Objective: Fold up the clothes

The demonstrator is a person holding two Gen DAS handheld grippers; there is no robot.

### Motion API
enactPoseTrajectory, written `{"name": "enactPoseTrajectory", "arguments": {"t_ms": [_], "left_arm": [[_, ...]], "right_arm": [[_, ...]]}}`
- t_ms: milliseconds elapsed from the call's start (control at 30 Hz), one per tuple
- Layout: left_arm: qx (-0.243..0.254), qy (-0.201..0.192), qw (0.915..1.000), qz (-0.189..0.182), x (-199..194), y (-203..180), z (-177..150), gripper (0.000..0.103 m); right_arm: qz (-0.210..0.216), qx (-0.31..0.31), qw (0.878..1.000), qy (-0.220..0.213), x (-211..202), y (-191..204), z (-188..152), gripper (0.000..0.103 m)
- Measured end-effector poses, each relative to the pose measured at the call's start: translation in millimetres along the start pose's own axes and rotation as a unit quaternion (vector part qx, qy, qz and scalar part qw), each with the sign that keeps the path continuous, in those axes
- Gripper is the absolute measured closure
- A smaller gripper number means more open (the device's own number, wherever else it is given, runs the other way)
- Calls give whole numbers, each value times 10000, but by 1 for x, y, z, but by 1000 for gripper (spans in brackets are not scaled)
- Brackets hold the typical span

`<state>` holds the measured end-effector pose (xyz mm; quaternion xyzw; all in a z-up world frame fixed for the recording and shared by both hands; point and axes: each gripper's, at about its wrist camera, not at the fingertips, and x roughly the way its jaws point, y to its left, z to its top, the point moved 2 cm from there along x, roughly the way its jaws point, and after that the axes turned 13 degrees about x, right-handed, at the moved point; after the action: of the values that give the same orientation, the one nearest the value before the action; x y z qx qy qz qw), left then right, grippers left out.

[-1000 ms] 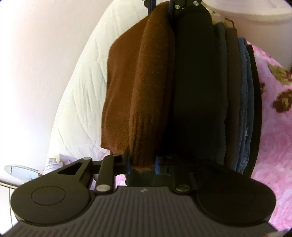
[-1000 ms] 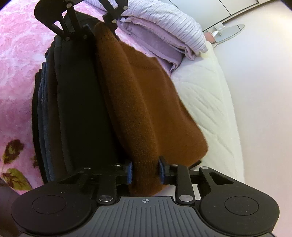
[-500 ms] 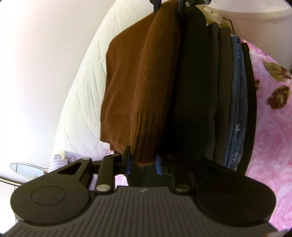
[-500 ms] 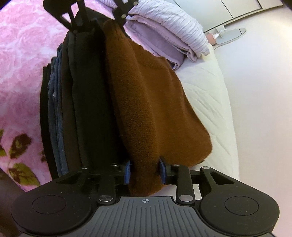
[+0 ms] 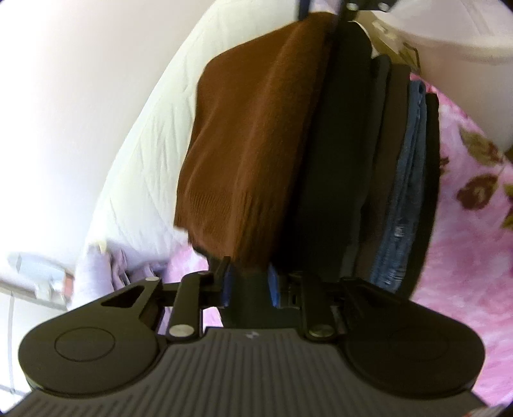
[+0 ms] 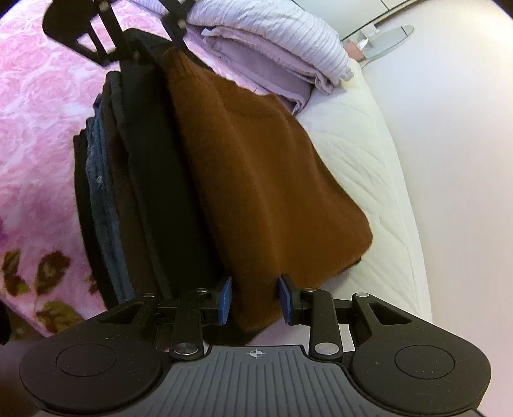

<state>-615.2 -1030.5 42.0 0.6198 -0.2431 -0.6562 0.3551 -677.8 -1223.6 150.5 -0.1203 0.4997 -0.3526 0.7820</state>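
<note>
A folded brown sweater (image 5: 256,128) lies on a stack of folded dark clothes and jeans (image 5: 397,179) on the bed. My left gripper (image 5: 248,282) grips one end of the sweater. Its jaws are opening, and only the sweater's hem and dark, shaded fabric sit between the blue pads. My right gripper (image 6: 255,298) is shut on the opposite end of the sweater (image 6: 256,160), with the knit pinched between its pads. Each gripper also shows at the top of the other's view, the left gripper (image 6: 144,41) and the right gripper (image 5: 323,6).
The stack (image 6: 105,192) rests on a pink floral blanket (image 6: 38,112). A white quilted mattress (image 6: 368,154) runs along the sweater's outer side. Folded lilac bedding (image 6: 272,35) lies beyond it. A white tub (image 5: 455,48) stands by the bed.
Both grippers moved sideways with the sweater, and the stack shifted in view. The sweater's end has slid toward the left gripper's fingertips, and that gripper's jaws stand slightly wider.
</note>
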Motion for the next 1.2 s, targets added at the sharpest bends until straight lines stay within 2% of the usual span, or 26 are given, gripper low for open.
{"name": "enactPoseTrajectory", "arguments": {"t_ms": [133,200,267,333,400,433,500,567,633,700,800,900,967,1033,1133,1200], "left_arm": [[-927,311,9949,-241,-19,1,-11,73],[-1651,400,9849,-324,-28,8,-5,68],[-2443,452,9679,-373,-40,17,-3,65],[-3194,506,9454,-410,-50,26,-4,59],[-3765,561,9237,-432,-61,35,-7,53],[-3943,565,9161,-450,-64,37,-9,50],[-4281,569,9006,-487,-70,40,-11,44],[-4582,569,8854,-527,-78,44,-17,39],[-4843,565,8712,-573,-87,48,-26,33],[-5016,489,8611,-673,-100,52,-37,28],[-5155,285,8527,-797,-121,52,-52,28],[-5155,22,8539,-722,-146,48,-63,28],[-5188,-159,8522,-661,-165,43,-77,27],[-5241,-305,8491,-584,-182,33,-91,25],[-5366,-199,8421,-501,-200,7,-112,22],[-5390,74,8403,-583,-210,-13,-121,22]], "right_arm": [[157,520,9983,234,-9,-10,-5,73],[272,951,9946,315,-15,-18,-6,73],[434,1595,9856,349,-25,-28,-7,73],[725,2560,9631,402,-32,-42,-9,73],[1023,3575,9271,465,-39,-57,-12,70],[1111,3988,9090,480,-43,-61,-14,53],[1195,4537,8819,453,-51,-63,-17,37],[1223,4755,8704,364,-63,-61,-17,36],[1149,4805,8689,316,-76,-55,-15,35],[1033,4904,8649,296,-91,-50,-13,35],[884,5175,8507,242,-118,-40,-8,35],[622,5350,8423,213,-156,-29,-1,35],[521,5409,8392,226,-184,-20,7,35],[355,5380,8416,331,-213,-7,18,35],[466,5429,8384,116,-239,10,34,35],[627,5482,8340,6,-245,27,39,35]]}}
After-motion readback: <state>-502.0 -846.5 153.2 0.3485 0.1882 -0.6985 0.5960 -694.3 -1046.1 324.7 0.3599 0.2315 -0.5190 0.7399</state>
